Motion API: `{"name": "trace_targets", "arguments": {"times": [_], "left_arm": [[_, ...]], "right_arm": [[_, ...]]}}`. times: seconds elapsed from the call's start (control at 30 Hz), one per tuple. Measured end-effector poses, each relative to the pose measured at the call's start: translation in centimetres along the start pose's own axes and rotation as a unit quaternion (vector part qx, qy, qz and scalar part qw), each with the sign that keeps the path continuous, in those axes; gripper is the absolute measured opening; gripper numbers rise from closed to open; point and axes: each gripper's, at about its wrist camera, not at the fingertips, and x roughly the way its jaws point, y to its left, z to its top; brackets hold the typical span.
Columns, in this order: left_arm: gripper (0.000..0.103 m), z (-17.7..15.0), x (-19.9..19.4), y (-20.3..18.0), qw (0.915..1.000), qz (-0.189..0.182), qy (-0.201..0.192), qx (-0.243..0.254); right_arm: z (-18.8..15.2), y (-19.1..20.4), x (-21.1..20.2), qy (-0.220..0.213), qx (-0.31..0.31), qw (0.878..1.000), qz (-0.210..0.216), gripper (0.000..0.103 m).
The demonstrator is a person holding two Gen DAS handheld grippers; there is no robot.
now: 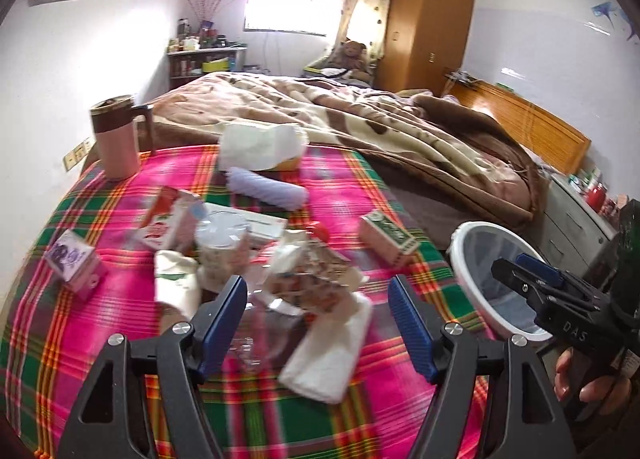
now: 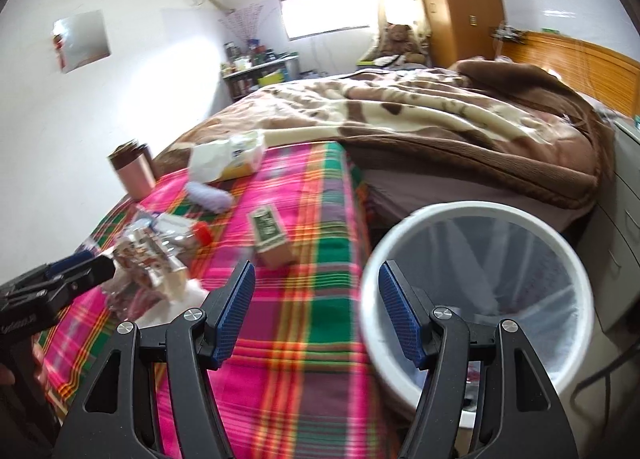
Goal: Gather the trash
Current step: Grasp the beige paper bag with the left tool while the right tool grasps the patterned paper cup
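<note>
Plaid cloth (image 1: 120, 323), blurred litter heap (image 1: 308, 271)

Home bedroom: bed (image 1: 360, 119) w/ blanket, wardrobe (image 1: 428, 19), teddy bear (image 1: 354, 53), curtained window (image 1: 292, 13).

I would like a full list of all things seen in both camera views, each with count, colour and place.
tablecloth: 1, pink-green plaid, covers the table
mug: 1, pink with brown lid, far left corner of the table
tissue pack: 1, white and yellow, far edge
ridged roll: 1, pale lilac, before the tissue pack
cartons: 3 small, one green-white on the right, one red-white and one purple on the left
plastic cup: 1, clear, centre
wrappers: crumpled pile, mixed colours, centre
napkin: 1, white, near edge
trash bin: 1, white rim, clear liner, right of the table
bed blanket: 1, brown-cream, behind
left gripper: open, over the wrappers
right gripper: open, beside the bin
</note>
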Motion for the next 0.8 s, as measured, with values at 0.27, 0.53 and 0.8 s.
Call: {"name": "trace_targets", "arguments": {"times": [0.27,0.53,0.8], "left_arm": [[0.075,-0.8,0.0,4.6,0.9989,0.035,0.010,-0.030],[0.075,-1.4,0.7,8.5,0.9961,0.050,0.026,-0.067],[0.075,-0.8,3.1,10.4,0.9940,0.035,0.051,-0.090]], "right_arm": [[-0.3,4.1,1.9,0.014,-0.036,0.999,0.037,0.067],[-0.1,7.7,3.8,0.027,-0.087,0.993,0.073,0.075],[0.1,9.9,5.0,0.038,-0.126,0.985,0.110,0.078]]}}
